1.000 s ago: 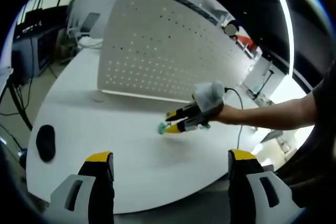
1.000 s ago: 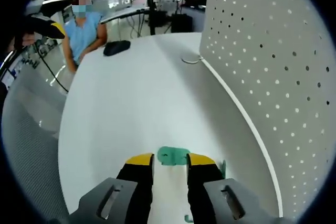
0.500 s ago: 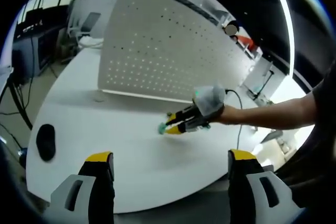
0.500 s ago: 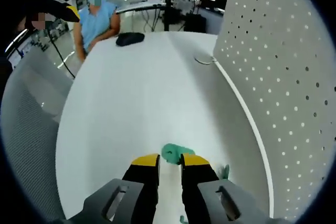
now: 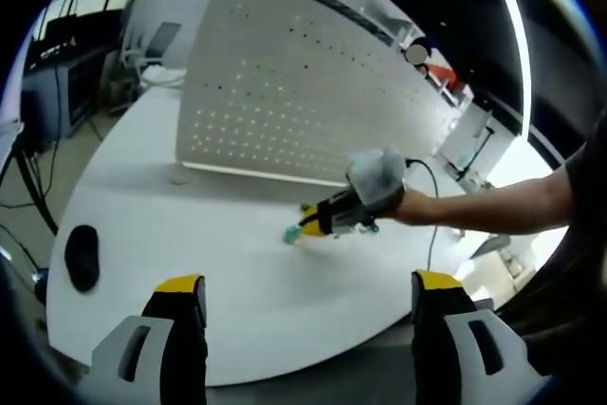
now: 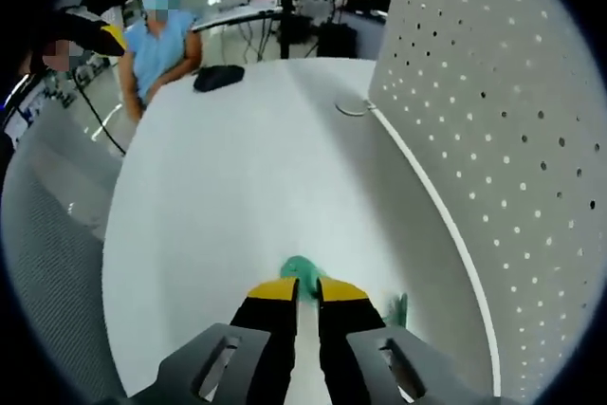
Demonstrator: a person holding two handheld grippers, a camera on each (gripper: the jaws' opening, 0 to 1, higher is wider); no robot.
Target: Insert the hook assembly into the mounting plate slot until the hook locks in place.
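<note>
Right gripper [image 6: 305, 289] jaws nearly closed, pinching the green hook assembly [image 6: 300, 268] right at its tips, low over the white counter [image 6: 237, 187]. A second green piece [image 6: 398, 308] lies just right of the jaws. White pegboard mounting plate [image 6: 493, 120] stands upright to its right. Black mouse [image 6: 216, 78] far ahead. Left gripper [image 5: 308, 284] jaws wide apart, holding nothing, well back from the hook assembly [image 5: 292, 234] ahead of it.

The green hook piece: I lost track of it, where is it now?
The green hook piece lies on the white table, between the right gripper tips, near the pegboard base.
</note>
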